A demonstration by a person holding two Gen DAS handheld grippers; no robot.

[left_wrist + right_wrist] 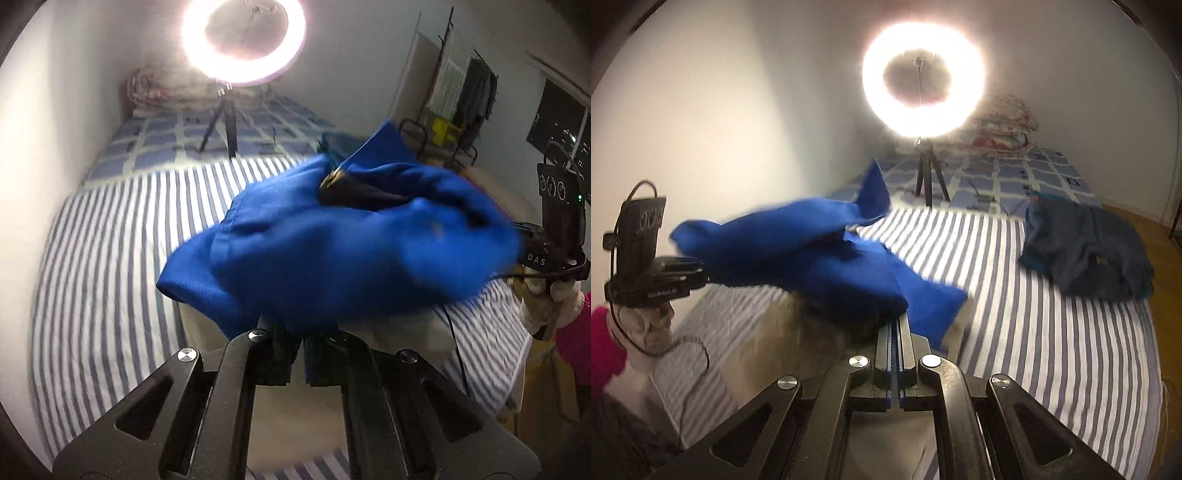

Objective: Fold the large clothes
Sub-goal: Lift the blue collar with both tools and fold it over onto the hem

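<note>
A bright blue garment [332,251] hangs bunched in the air above the striped bed [110,258], blurred by motion. My left gripper [299,336] is shut on its lower edge, fingertips hidden in the cloth. My right gripper [894,321] is shut on another edge of the same garment [798,254], blue cloth showing between its fingers. The right gripper's body shows at the right edge of the left wrist view [554,243]; the left gripper's body shows at the left of the right wrist view [646,273].
A dark blue garment [1086,251] lies crumpled on the bed's right side. A lit ring light on a tripod [923,96] stands mid-bed, folded quilts [1004,125] behind it. A clothes rack [465,96] stands beyond the bed.
</note>
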